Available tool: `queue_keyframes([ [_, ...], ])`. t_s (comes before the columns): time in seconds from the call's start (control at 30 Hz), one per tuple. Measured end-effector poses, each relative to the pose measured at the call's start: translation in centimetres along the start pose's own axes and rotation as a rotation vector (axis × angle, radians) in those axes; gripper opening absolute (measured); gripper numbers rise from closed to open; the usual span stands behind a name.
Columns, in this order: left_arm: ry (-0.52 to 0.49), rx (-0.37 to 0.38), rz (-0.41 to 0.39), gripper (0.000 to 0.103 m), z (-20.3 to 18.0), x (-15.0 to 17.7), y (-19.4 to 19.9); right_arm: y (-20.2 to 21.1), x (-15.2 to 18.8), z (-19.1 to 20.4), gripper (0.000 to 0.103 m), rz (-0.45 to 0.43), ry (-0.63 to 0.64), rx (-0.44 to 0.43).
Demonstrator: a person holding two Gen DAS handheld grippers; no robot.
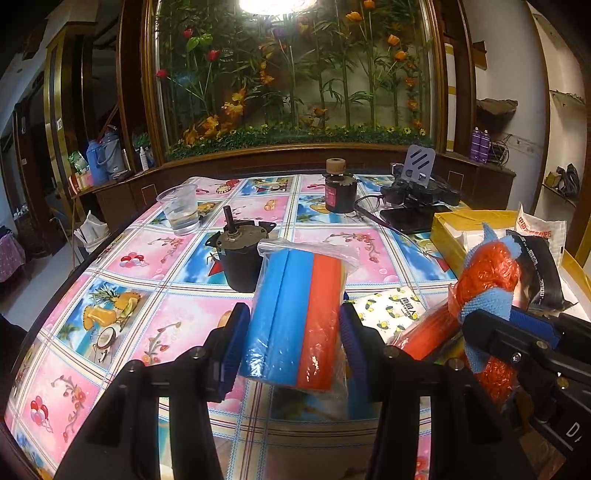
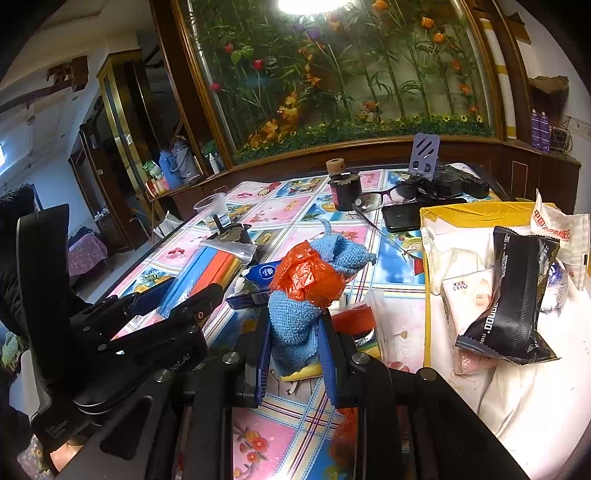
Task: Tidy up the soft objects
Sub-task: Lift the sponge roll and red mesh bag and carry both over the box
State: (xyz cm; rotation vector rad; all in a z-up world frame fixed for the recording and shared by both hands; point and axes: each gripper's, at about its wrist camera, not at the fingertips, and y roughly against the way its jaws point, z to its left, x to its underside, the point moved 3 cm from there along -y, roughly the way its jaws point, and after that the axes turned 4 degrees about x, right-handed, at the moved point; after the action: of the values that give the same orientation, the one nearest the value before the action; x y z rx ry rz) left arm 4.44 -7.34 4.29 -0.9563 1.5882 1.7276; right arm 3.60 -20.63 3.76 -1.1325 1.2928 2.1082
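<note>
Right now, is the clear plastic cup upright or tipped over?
Upright. The clear plastic cup stands on its base on the table, mouth up, with some liquid in the bottom.

You have one bright lamp [image 1: 275,4] overhead, blown out to white and glaring on the glass [image 1: 295,74]. Your fisheye bends the edges, corners go black, and detail is soft.

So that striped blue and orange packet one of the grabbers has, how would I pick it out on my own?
Start at the table with the bright fruit-and-flower tablecloth. Near its front edge, just in front of the dark round motor, the left gripper clamps a clear zip bag of foam sheets. Unlike the crumpled blue cloth bundle beside it, it shows flat, straight blue and orange bands.
</note>
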Motion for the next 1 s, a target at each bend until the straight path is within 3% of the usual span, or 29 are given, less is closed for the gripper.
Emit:
queue_keyframes([
  [1.0, -0.012, -0.004, -0.018, 0.049, -0.06, -0.26, 0.35, 0.55, -0.28, -0.24, 0.025, -0.017, -0.018, 0.004],
])
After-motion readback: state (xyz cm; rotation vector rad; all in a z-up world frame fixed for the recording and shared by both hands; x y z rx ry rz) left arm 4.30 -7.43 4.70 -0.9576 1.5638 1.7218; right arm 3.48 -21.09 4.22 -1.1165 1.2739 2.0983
